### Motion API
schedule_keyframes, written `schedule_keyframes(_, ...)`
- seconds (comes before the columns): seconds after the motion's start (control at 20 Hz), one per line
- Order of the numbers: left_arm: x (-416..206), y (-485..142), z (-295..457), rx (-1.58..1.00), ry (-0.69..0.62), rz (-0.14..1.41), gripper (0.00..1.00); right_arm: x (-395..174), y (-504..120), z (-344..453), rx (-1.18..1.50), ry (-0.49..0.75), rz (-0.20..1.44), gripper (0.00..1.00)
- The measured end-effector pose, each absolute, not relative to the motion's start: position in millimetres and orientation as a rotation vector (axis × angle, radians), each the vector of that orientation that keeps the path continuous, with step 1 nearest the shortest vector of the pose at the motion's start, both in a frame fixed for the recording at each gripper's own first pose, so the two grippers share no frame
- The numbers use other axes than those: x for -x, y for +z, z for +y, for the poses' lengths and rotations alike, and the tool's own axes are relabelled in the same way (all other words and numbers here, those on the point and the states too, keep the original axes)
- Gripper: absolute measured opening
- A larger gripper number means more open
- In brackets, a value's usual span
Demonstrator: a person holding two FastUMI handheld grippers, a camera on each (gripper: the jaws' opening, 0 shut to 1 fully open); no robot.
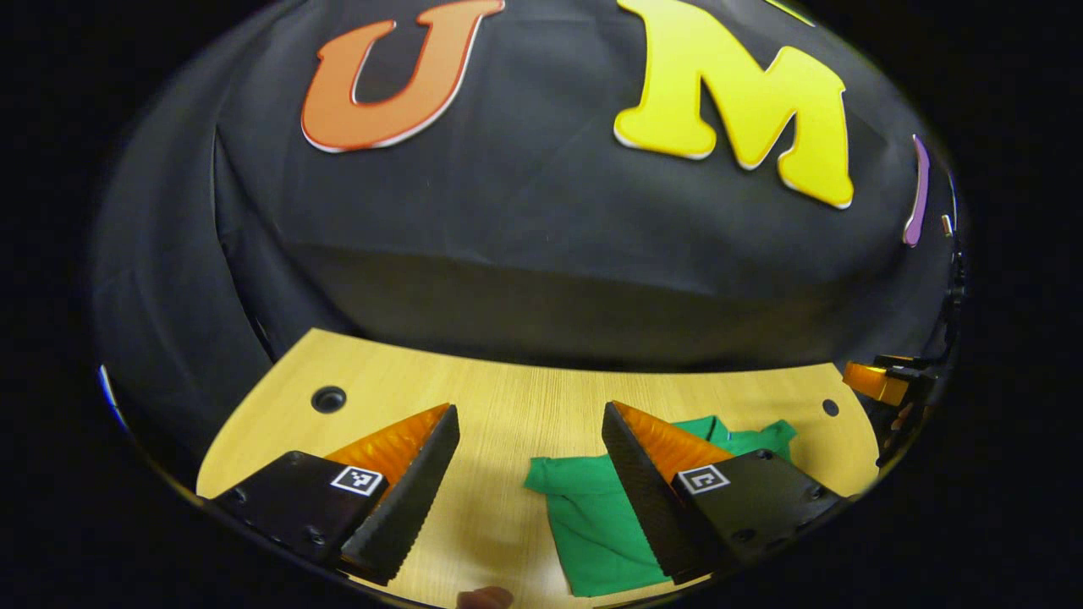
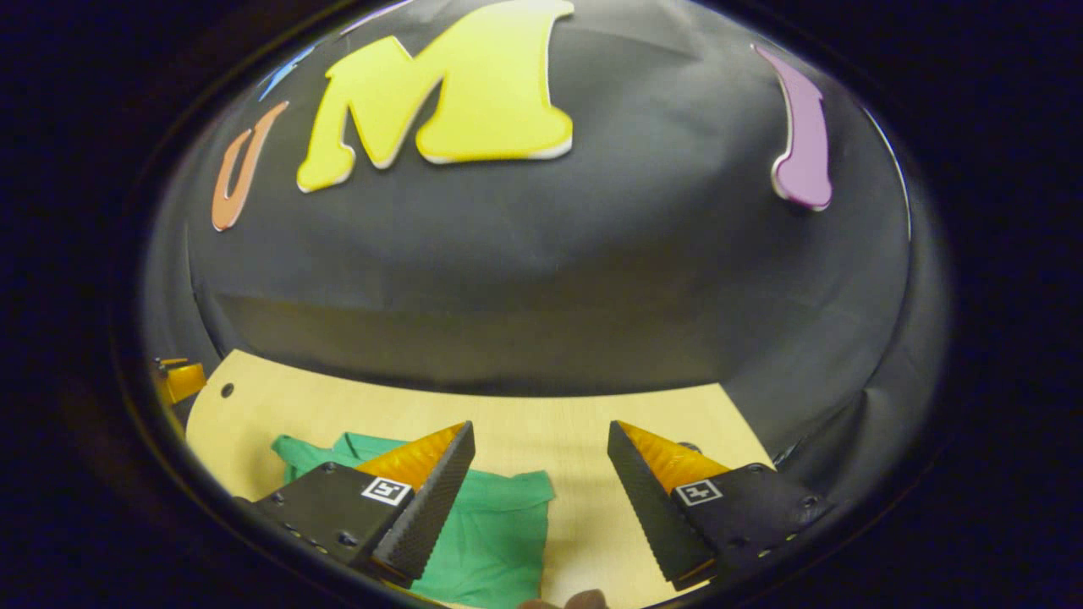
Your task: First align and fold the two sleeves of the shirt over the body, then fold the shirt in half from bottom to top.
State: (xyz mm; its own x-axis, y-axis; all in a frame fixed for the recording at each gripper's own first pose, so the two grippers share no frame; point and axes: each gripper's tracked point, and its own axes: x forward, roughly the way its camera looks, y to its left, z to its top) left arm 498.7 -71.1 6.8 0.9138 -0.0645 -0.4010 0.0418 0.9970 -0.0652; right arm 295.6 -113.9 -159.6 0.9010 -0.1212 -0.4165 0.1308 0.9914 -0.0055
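A green shirt (image 1: 592,516) lies flat on the wooden table (image 1: 508,406), its collar end toward the far side and one short sleeve sticking out to the left. My left gripper (image 1: 531,423) hovers open above the table, its right finger over the shirt's near sleeve area. In the right gripper view the same green shirt (image 2: 491,524) lies at lower left, a sleeve corner pointing right. My right gripper (image 2: 541,440) is open too, its left finger over the shirt, bare table between the fingers. Nothing is held. The other gripper (image 1: 880,385) peeks in at the far right edge.
The table (image 2: 525,414) has round cable holes (image 1: 328,398) near its back corners. Black cloth walls the booth close behind the table's far edge. The other gripper (image 2: 179,379) shows at the left edge of the right gripper view.
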Motion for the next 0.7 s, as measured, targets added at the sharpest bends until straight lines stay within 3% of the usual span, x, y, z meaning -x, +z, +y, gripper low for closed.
schedule_keyframes(0.35, -427, 146, -83, 0.002, -0.073, 0.159, 1.00, -202, -38, -97, 0.035, -0.115, 0.182, 0.96)
schedule_keyframes(0.7, -309, 233, -102, 0.009, -0.065, 0.063, 1.00, -77, 38, -62, 0.063, -0.072, 0.060, 0.97)
